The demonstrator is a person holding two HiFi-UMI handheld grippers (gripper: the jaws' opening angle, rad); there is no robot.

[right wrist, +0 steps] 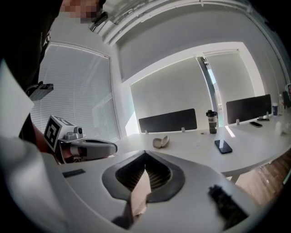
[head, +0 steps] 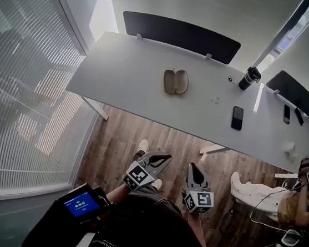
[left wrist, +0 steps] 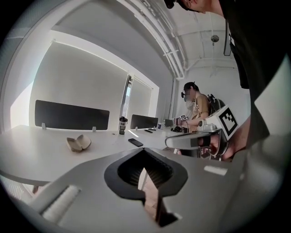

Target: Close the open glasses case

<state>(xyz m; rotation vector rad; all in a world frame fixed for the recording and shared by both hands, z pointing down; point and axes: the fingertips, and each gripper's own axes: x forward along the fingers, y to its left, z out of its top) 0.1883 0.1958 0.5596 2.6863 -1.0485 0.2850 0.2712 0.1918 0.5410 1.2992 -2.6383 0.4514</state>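
The tan glasses case (head: 176, 82) lies open on the white table (head: 126, 83), its two halves spread like a shell. It also shows far off as the case (left wrist: 78, 143) in the left gripper view and as the case (right wrist: 160, 142) in the right gripper view. My left gripper (head: 157, 161) and right gripper (head: 194, 174) hang side by side over the wooden floor, well short of the table's near edge. Both point toward the table. The left gripper (left wrist: 144, 152) is shut with nothing in it. The right gripper (right wrist: 145, 154) has its jaws together and holds nothing.
A black phone (head: 237, 117) lies right of the case, and a dark bottle (head: 249, 77) stands behind it. A dark divider screen (head: 182, 35) runs along the table's far edge. Another person (head: 303, 189) sits at the right. Blinds (head: 26, 76) cover the window at left.
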